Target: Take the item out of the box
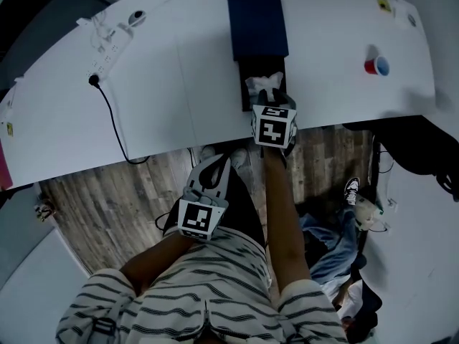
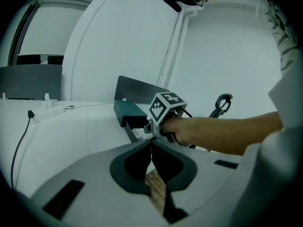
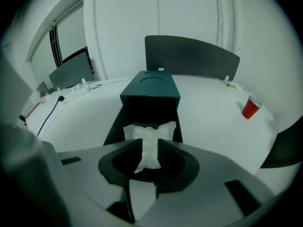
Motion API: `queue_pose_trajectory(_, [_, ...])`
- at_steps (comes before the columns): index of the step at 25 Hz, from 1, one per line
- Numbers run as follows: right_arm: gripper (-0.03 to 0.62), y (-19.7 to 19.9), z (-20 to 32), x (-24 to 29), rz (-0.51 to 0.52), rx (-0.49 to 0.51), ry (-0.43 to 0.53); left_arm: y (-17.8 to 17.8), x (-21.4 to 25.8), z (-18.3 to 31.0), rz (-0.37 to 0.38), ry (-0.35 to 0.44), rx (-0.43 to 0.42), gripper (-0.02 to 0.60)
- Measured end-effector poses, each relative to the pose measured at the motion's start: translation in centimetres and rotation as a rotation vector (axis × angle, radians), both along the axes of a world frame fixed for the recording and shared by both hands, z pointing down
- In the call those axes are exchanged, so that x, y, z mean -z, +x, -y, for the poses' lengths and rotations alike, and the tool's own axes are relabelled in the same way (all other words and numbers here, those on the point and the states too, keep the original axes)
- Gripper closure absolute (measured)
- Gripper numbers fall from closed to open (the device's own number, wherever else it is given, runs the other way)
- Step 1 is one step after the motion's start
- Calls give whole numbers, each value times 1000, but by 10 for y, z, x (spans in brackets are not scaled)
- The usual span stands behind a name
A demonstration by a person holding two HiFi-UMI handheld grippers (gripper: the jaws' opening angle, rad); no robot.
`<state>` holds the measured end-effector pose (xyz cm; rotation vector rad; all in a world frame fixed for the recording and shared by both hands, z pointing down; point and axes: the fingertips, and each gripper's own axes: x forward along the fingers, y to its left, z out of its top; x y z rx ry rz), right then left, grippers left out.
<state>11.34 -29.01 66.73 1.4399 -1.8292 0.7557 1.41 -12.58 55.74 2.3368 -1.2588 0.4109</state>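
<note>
Right gripper view: R tongs (image 3: pixel 150 144) clamped on white packet (image 3: pixel 149 129) in box (image 3: pixel 150 91); L tongs (image 2: pixel 151 144) together.

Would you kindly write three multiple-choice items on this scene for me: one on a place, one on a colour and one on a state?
1. Where is the cup relative to the box?
A. inside it
B. on the table, to its right
C. on the floor below it

2. What colour is the item in the box?
A. white
B. red
C. yellow

3. What state is the right gripper in?
A. open, empty
B. shut, empty
C. shut on the item

Answers:
1 B, since the head view shows the cup standing alone on the table's right part.
2 A, since the item shows white against the dark box.
3 C, since the right gripper view shows the jaws pinching the item.
</note>
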Motion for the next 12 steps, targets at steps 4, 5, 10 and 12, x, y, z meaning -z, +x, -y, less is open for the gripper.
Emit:
queue_pose_trajectory(4, [488, 2, 4, -2, -66, 16, -35, -1, -1, 3, 1, -3, 4, 555])
queue_pose_trajectory(5, [488, 3, 4, -4, -85, 22, -42, -1, -1, 3, 2, -3, 4, 557])
queue_pose_trajectory(10, [509, 4, 5, -9, -107, 27, -96, -1, -2, 3, 2, -8, 9, 555])
queue_pose_trajectory(12, [511, 5, 4, -12, -117, 28, -116, 0, -2, 4, -2, -9, 13, 555])
